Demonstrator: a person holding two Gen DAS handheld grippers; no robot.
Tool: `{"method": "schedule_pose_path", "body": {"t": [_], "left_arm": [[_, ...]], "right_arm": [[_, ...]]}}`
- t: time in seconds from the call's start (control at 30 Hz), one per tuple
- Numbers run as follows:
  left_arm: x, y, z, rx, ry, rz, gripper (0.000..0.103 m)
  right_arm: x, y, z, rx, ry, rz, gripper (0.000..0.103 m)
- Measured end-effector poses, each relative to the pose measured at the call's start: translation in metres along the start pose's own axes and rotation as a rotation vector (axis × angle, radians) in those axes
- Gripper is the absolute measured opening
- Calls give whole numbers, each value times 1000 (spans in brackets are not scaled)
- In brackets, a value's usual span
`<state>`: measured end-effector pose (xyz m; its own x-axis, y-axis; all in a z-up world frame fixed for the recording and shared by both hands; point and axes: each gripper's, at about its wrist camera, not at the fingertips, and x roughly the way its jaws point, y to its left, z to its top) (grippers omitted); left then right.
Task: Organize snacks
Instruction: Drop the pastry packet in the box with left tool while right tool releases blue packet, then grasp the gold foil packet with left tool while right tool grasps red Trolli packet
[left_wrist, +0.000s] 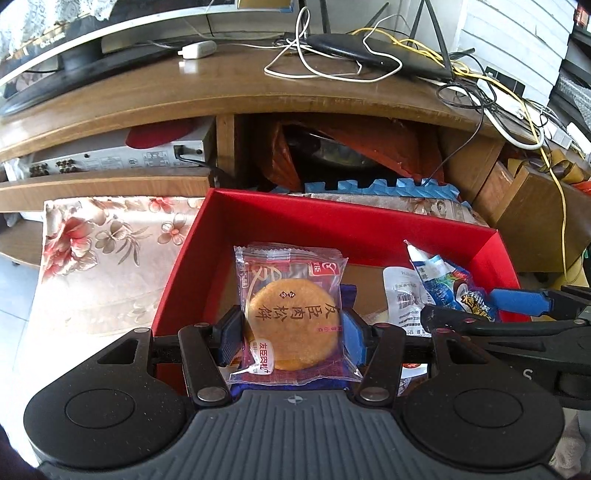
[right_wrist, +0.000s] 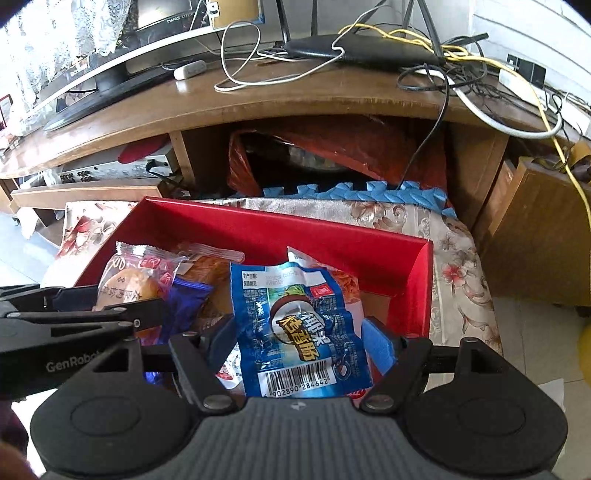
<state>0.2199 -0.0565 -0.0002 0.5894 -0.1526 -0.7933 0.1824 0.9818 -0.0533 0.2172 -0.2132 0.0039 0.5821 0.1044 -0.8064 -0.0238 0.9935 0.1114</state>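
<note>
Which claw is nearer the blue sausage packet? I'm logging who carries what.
Right. The right claw has the blue sausage packet between its pads; the left claw sits beside it, gripping the round cake packet.

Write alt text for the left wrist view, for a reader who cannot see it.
The left gripper holds a clear-wrapped round golden pastry between its jaws, over an open red box that already contains other snack packets. The box sits on a floral cloth before a cluttered wooden TV stand.
</note>
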Motion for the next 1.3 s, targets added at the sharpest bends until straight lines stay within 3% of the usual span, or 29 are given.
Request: {"method": "schedule_pose_path", "body": {"t": [0.43,0.7,1.07,1.3], "left_arm": [[-10,-1,2,-8,-25,-23,72],[-23,-17,-4,42,-42,-67,76],[-50,-52,-31,129,-43,-163,77],[-47,-76,-58,151,44,-257,77]], "right_arm": [[-12,-4,0,6,-29,0,81],[-35,-19,-4,43,-65,-7,81],[-67,-44,-49,81,-35,-59,81],[-89,-71,-82,164,-17,-86,81]]}}
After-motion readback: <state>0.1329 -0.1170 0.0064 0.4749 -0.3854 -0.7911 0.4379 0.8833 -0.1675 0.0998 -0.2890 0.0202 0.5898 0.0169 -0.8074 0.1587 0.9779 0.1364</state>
